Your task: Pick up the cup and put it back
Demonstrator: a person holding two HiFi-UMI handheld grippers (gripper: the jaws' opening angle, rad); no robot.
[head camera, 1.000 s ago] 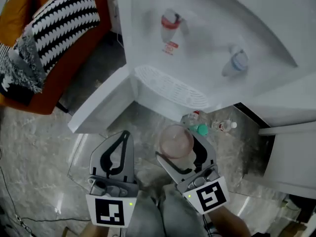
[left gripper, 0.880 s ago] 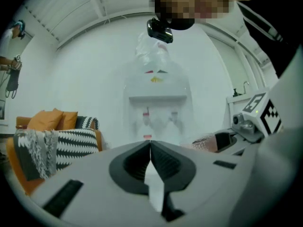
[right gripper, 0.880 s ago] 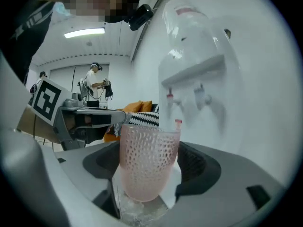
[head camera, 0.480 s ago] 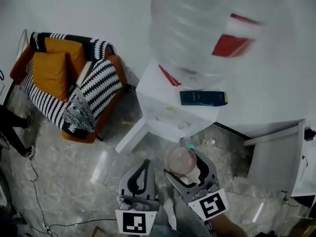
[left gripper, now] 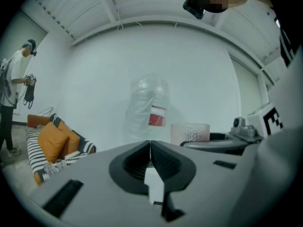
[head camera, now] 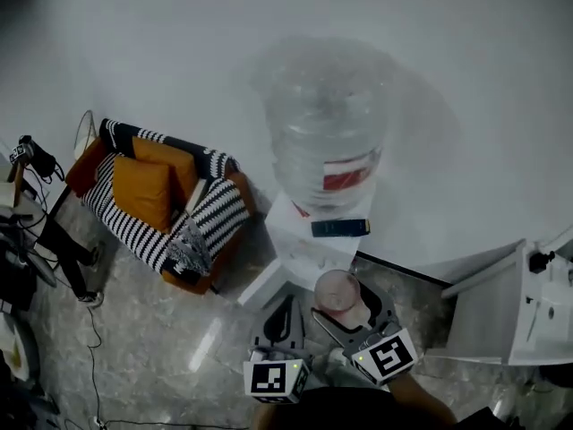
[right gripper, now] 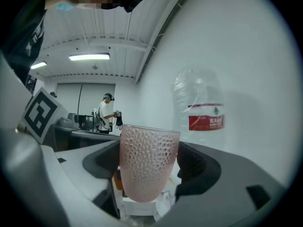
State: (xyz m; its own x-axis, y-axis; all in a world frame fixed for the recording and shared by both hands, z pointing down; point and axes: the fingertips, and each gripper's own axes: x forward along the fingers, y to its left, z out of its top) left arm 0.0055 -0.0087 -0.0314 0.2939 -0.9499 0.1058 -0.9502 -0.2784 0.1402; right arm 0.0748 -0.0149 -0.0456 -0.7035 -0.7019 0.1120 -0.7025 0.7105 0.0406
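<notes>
A pink dimpled cup (right gripper: 147, 161) stands upright between the jaws of my right gripper (right gripper: 150, 174), which is shut on its sides. In the head view the cup (head camera: 337, 292) hangs just in front of the white water dispenser (head camera: 309, 245), below its big clear bottle (head camera: 327, 124). My left gripper (head camera: 281, 322) is beside it on the left, shut and empty. In the left gripper view the jaws (left gripper: 150, 148) meet with nothing between them, and the cup (left gripper: 190, 132) shows to the right.
A striped armchair with orange cushions (head camera: 166, 206) stands left of the dispenser. A dark flat box (head camera: 340, 227) lies on the dispenser's top. A white cabinet (head camera: 530, 303) is at the right. A person (left gripper: 12, 103) stands far left, and cables lie on the floor.
The head view has drawn back from the dispenser's tap area, so the whole bottle and room now show. The cup stays held in my right gripper; both grippers look smaller and lower.
</notes>
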